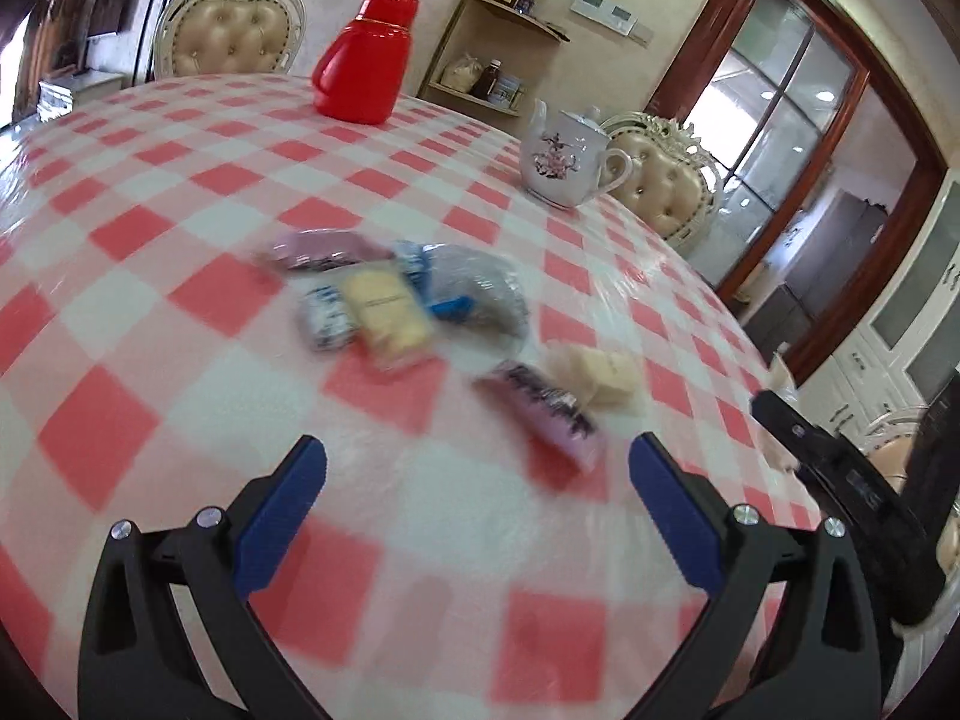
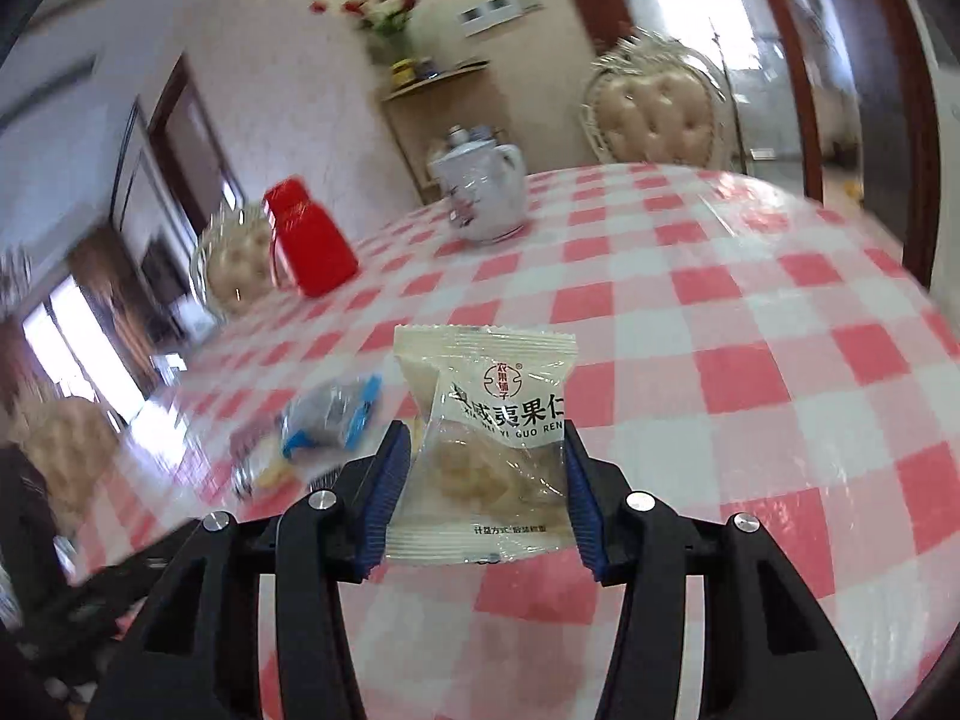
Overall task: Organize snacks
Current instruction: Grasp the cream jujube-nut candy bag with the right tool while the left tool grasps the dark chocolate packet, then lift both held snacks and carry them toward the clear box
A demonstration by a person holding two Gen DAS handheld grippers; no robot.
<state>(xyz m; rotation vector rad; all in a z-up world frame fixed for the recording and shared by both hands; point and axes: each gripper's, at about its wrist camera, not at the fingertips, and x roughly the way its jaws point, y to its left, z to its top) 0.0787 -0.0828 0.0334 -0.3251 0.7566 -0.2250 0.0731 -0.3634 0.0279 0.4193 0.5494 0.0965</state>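
While the right gripper (image 2: 487,471) was clamped across the width of a pale snack packet (image 2: 486,444), pinching it at both side edges and holding it upright above the checked tablecloth (image 2: 750,324), the left gripper (image 1: 477,498) hung spread wide and empty. The remaining snacks (image 1: 396,294) lay in a loose, blurred cluster ahead of its fingers, with a purple wrapper (image 1: 546,414) nearest, just off its right finger. The held packet looked light, thin and crinkly, its film probably slippery and its contents likely brittle, so a gentle hold on the sealed edges seemed wisest. Its print read "GUO REN" beneath large Chinese characters and a red round logo; smaller text was illegible.
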